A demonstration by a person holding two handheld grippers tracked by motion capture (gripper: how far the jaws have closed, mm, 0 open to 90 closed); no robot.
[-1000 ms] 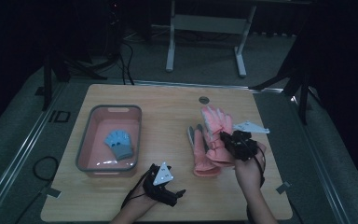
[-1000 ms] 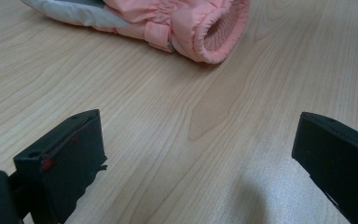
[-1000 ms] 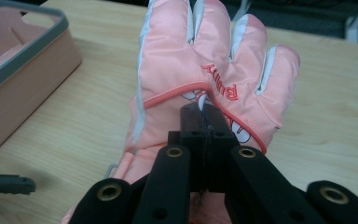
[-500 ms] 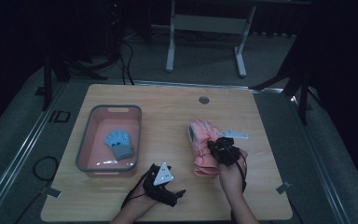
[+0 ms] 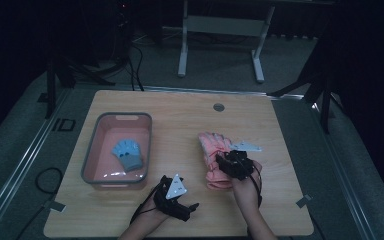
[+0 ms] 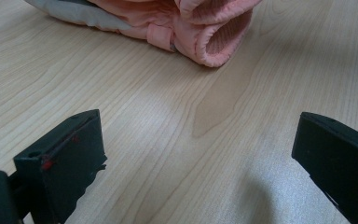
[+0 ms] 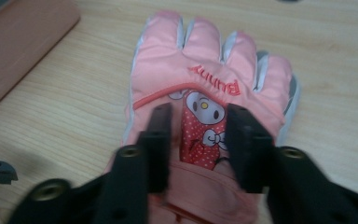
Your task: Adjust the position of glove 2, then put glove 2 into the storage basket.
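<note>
Right gripper (image 7: 199, 135) jaws just opened halfway, straddling pink glove (image 7: 209, 93) flat on counter (image 5: 180, 107), likely releasing; left gripper (image 6: 205, 154) jaws wide, empty, glove cuff ahead.

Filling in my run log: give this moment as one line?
right gripper: jaws just opening over pink glove, on table | left gripper: open, idle | tray: blue glove
</note>
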